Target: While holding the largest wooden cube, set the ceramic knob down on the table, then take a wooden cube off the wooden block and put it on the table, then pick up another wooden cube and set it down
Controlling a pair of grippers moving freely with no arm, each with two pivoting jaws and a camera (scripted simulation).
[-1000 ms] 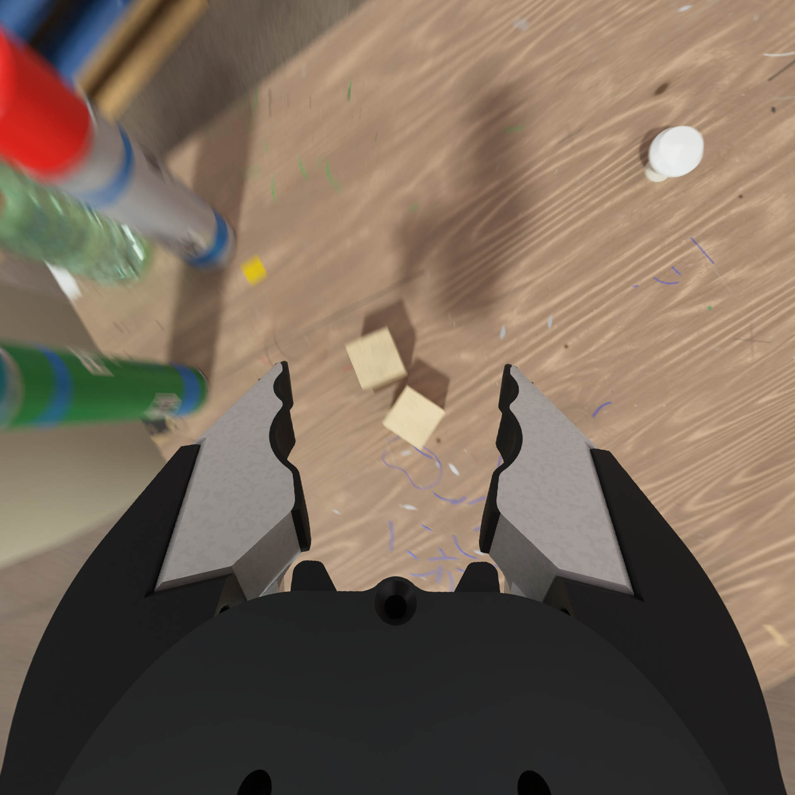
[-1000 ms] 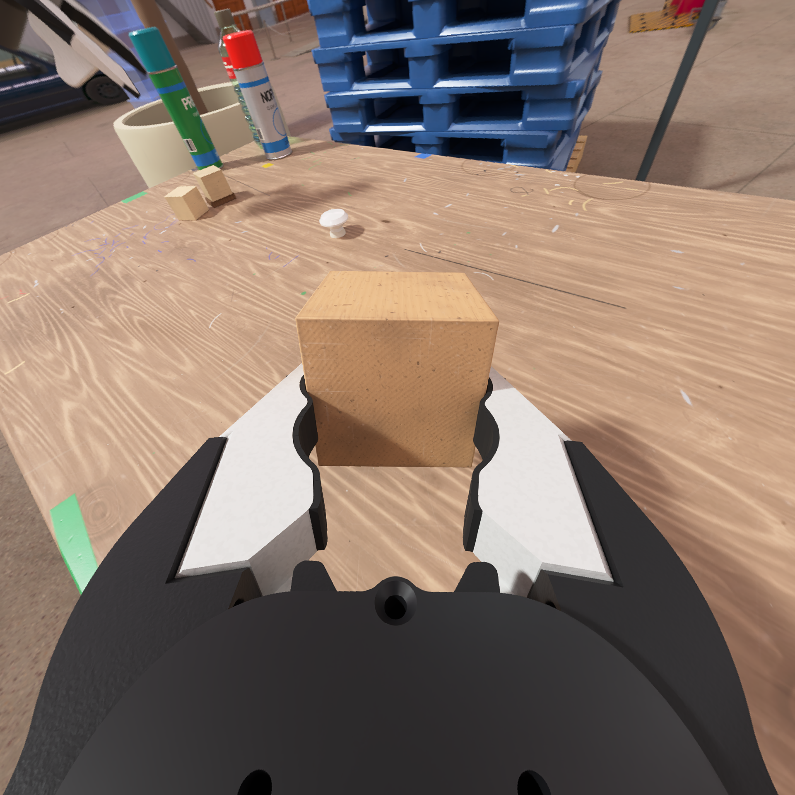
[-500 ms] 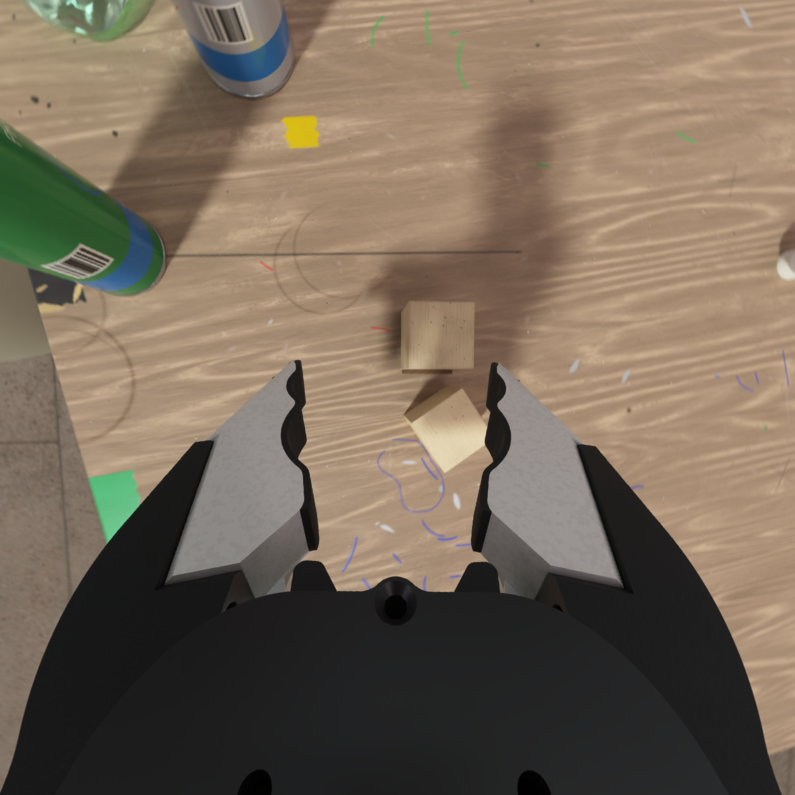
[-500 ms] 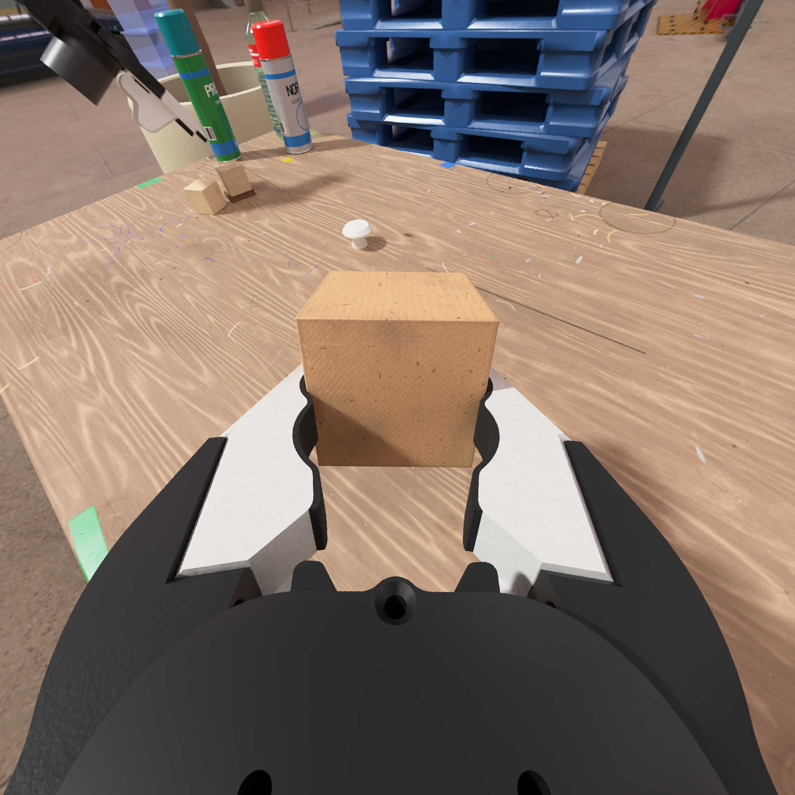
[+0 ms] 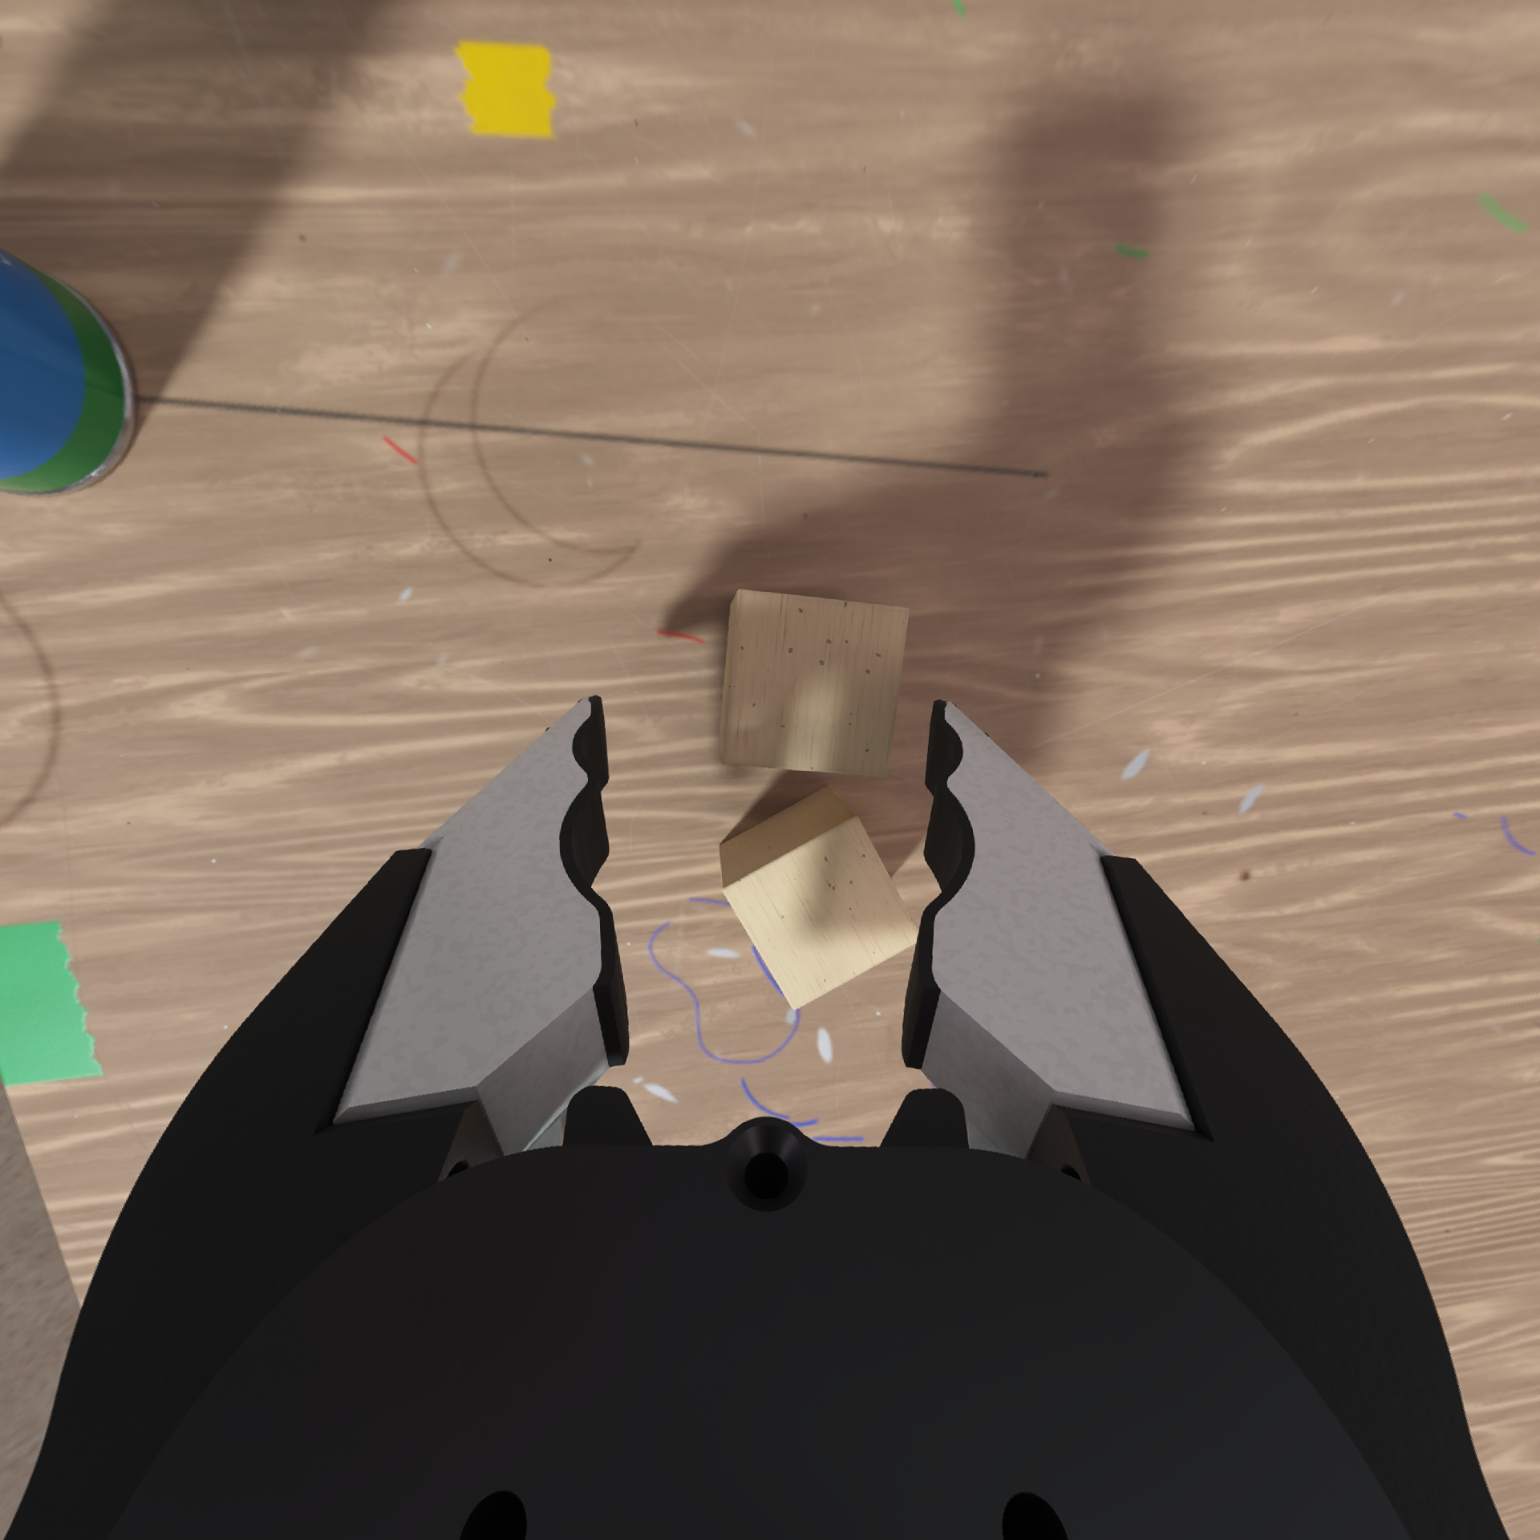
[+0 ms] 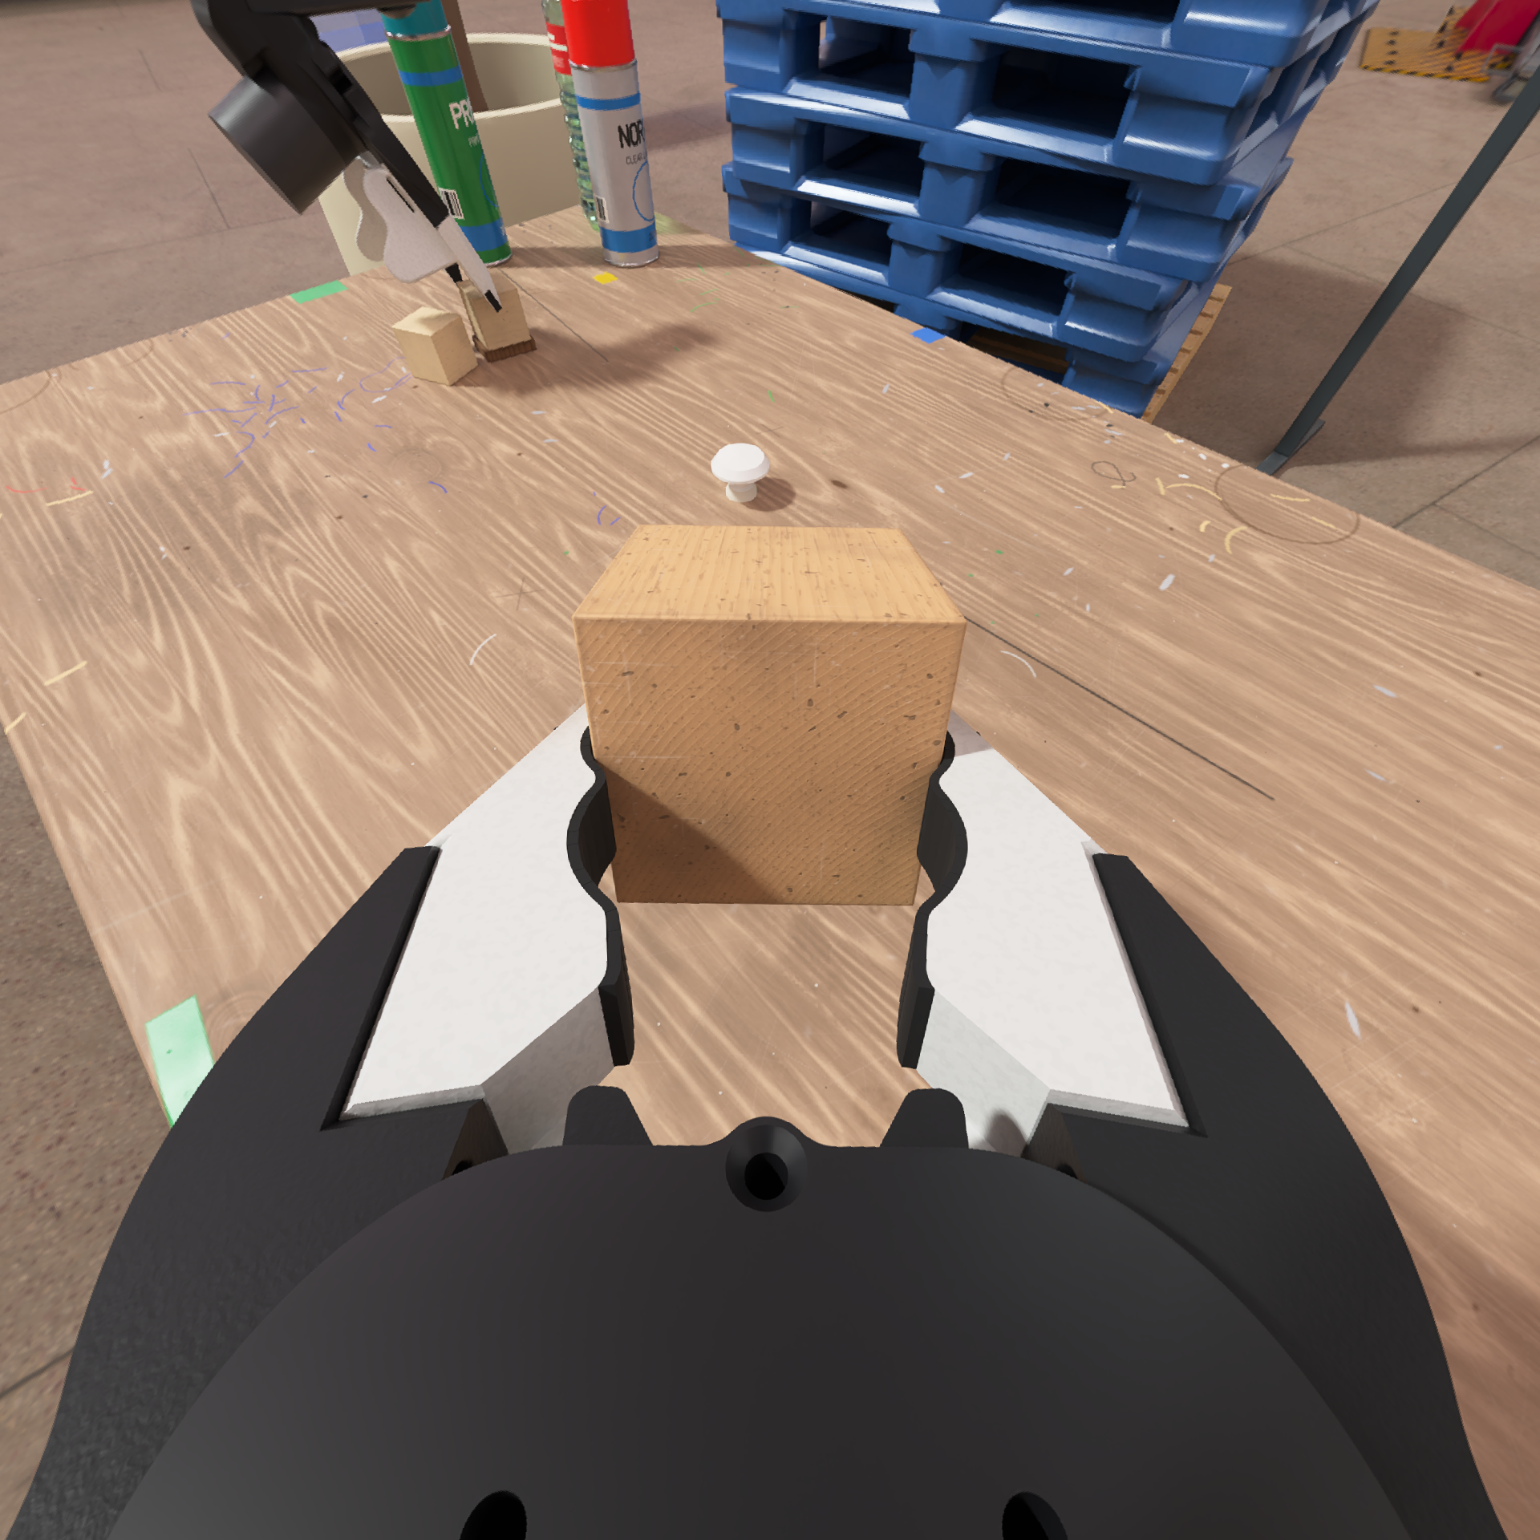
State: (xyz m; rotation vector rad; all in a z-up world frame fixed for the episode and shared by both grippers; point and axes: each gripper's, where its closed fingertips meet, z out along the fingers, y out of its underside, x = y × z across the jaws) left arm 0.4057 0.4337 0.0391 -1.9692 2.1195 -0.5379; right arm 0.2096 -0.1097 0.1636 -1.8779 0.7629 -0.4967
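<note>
My right gripper [image 6: 767, 742] is shut on the largest wooden cube [image 6: 767, 708] and holds it above the table [image 6: 250, 667]. The white ceramic knob [image 6: 739, 468] stands on the table beyond it. My left gripper [image 5: 767, 712] is open and points straight down over two small pale cubes. One cube [image 5: 812, 683] lies just beyond its fingertips; in the right wrist view this cube [image 6: 498, 321] sits on the thin dark wooden block [image 6: 510, 350]. The other cube [image 5: 821, 900] lies turned on the table between the fingers, lower down. The left gripper [image 6: 475, 287] shows at the far left.
A green spray can [image 5: 50, 375] stands to the left of the cubes. In the right wrist view a red-capped can [image 6: 612, 142] and a beige tub [image 6: 533, 125] are behind them. Blue pallets [image 6: 1000, 167] are stacked past the far table edge. Yellow tape [image 5: 507, 87] marks the table.
My left gripper has swung to point straight down and dropped closer over the two small cubes, still open. My right gripper still holds the large cube and has shifted slightly.
</note>
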